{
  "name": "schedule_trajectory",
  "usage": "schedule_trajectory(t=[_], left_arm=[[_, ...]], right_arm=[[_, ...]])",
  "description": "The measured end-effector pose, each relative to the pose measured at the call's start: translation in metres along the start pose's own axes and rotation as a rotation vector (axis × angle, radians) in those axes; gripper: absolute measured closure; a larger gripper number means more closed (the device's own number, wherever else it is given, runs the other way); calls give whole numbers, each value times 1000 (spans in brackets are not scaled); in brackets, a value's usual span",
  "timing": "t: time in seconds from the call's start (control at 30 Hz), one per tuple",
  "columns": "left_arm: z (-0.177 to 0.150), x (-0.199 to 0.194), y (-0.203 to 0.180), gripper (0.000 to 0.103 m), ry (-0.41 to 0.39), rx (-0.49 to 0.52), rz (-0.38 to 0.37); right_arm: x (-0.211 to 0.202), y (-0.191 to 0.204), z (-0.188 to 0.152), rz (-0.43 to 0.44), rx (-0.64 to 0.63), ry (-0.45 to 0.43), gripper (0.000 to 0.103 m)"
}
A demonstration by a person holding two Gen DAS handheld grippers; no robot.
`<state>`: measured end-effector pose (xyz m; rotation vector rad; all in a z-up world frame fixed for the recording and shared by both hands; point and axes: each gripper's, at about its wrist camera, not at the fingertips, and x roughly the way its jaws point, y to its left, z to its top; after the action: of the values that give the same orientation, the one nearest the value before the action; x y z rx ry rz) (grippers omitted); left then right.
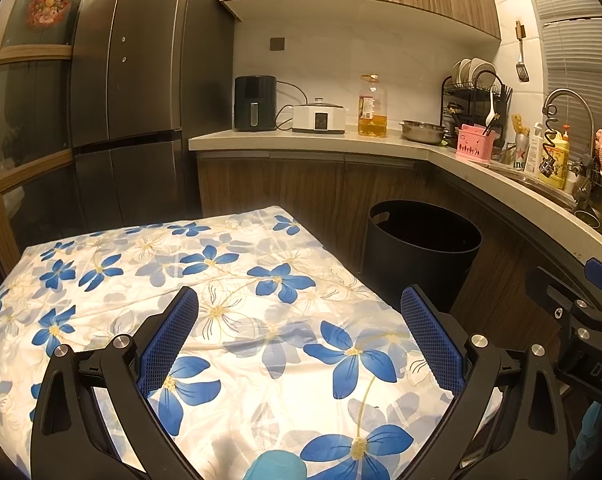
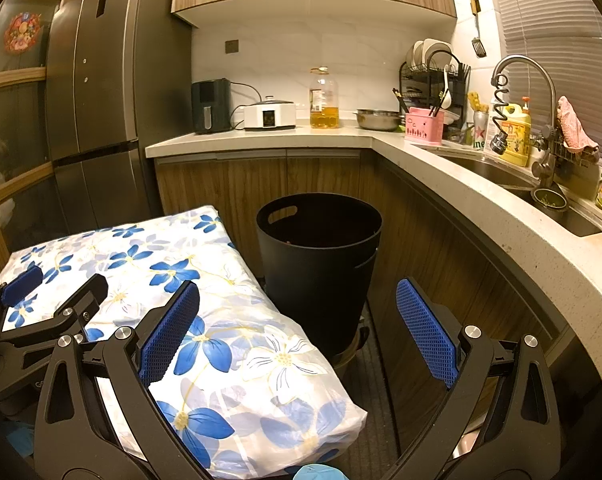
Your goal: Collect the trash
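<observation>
In the left wrist view, the left gripper (image 1: 299, 308) hangs above the table with the flowered cloth (image 1: 101, 280), its two blue pads wide apart and nothing between them. On the cloth I see no paper, wrapper or other trash; the whole visible surface is bare. The black trash bin (image 1: 417, 260) stands on the floor just beside the far right corner of the table, under the counter (image 1: 301, 144). At the right edge, a part of the right gripper (image 1: 573, 320) shows.

In the right wrist view, the right gripper (image 2: 298, 300) is also spread open and holds nothing. It points toward the trash bin (image 2: 321, 264), whose inside is too dark to tell what lies in it. The cloth (image 2: 221, 320) here is bare too. The left gripper (image 2: 57, 284) appears at the left, over the table.

My judgement: the collecting seems finished or nearly so, because no trash remains in sight on the table.
</observation>
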<state>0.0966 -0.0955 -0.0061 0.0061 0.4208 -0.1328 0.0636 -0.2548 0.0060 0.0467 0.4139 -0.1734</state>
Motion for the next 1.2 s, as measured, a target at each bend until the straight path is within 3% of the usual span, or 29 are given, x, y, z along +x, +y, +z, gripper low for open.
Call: schedule_trajectory(t=[0.17, 0.33, 0.43, 0.57, 1.2], left_arm=[[-2, -2, 0, 7, -6, 4, -1], [-4, 1, 0, 16, 13, 12, 12], [-4, 1, 0, 16, 11, 15, 26], [-4, 2, 1, 6, 11, 6, 29], [-3, -1, 0, 6, 15, 9, 35]], right_arm=[[1, -1, -1, -1, 0, 1, 6], [2, -3, -2, -1, 5, 4, 6], [2, -2, -2, -1, 4, 4, 6], [2, -3, -2, -2, 5, 2, 6], [2, -5, -2, 4, 2, 1, 6]])
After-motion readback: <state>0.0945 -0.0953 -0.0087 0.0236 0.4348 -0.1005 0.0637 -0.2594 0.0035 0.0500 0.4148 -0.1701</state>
